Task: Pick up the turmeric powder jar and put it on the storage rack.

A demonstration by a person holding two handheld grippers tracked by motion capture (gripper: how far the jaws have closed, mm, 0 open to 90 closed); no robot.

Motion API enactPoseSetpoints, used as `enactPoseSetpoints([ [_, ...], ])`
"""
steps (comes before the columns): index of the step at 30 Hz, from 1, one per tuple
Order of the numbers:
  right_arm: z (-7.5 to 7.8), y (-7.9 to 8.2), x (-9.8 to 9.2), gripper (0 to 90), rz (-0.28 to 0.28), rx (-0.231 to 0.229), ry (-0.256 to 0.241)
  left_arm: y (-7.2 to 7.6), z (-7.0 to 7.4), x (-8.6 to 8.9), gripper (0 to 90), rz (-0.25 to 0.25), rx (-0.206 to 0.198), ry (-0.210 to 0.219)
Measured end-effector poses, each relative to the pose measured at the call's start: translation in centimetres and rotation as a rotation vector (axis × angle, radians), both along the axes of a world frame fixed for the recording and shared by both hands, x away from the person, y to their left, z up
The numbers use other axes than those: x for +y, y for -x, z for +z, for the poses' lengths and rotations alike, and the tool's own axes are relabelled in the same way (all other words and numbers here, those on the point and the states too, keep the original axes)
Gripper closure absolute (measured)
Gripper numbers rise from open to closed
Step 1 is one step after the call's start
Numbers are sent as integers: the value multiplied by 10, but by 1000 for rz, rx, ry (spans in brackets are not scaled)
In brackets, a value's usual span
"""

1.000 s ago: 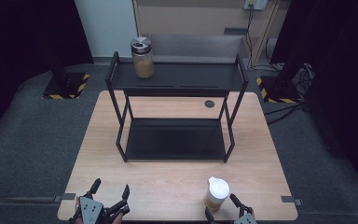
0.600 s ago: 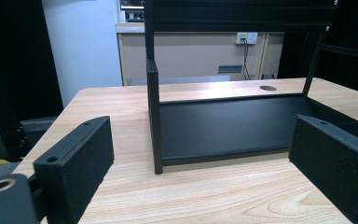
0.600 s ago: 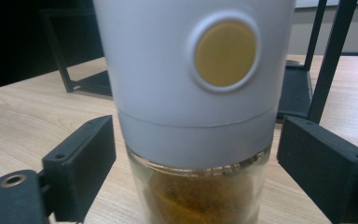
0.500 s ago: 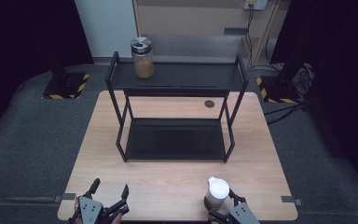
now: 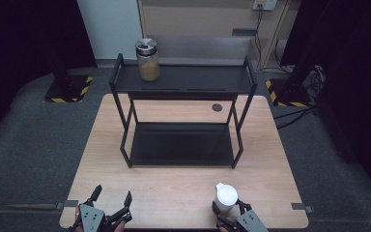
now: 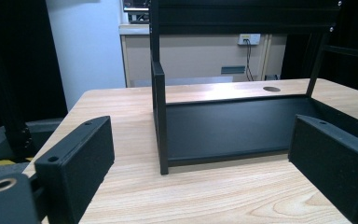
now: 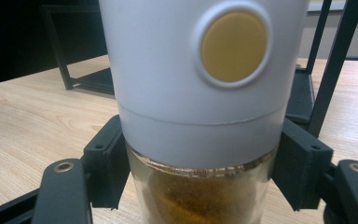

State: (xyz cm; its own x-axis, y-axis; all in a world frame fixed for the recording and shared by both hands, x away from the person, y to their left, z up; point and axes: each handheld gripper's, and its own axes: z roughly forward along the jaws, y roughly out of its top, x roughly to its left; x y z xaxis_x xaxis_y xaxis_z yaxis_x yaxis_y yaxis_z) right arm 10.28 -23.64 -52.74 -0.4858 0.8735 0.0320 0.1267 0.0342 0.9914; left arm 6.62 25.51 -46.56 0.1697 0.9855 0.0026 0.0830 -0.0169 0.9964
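We have the right gripper (image 5: 232,212) straddling the white-capped jar (image 7: 200,107), jaws apart with one black pad on each side of the glass just under the cap. In the right gripper view both pads look very near the glass, yet we cannot tell whether either one touches it, so for us this is a grip that has not closed. The jar stands upright on the table (image 5: 174,193), between the jaws, near the person's edge.

The left gripper (image 5: 111,199) rests low at the near edge with its jaws spread wide and nothing between them; ahead of them lies the lower tray of the black rack (image 6: 242,126).

Here's the worry. The pads sit on smooth glass just below the cap (and that glass curves), so a light or off-centre close could let the jar slide down or twist as it lifts. If one pad lands first, it may shove the jar sideways and tip it, since it's tall for its base. The rack's front post (image 7: 328,79) stands close beyond the right jaw, so a hasty swing forward could clip it. Up on the top shelf another jar (image 5: 147,60) already takes the left end, leaving less room there.
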Motion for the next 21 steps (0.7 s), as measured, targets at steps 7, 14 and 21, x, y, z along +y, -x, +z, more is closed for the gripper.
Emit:
enactPoseSetpoints([
  [7, 2, 0, 1, 299, -7, 6, 1, 0, 1, 0, 62, 1, 0, -2],
  [14, 3, 2, 2, 301, -25, 14, -14, 2, 3, -1, 63, 0, -5, -6],
  [21, 20, 4, 2, 302, -14, -7, -15, 2, 3, -1, 64, -1, -6, -9],
])
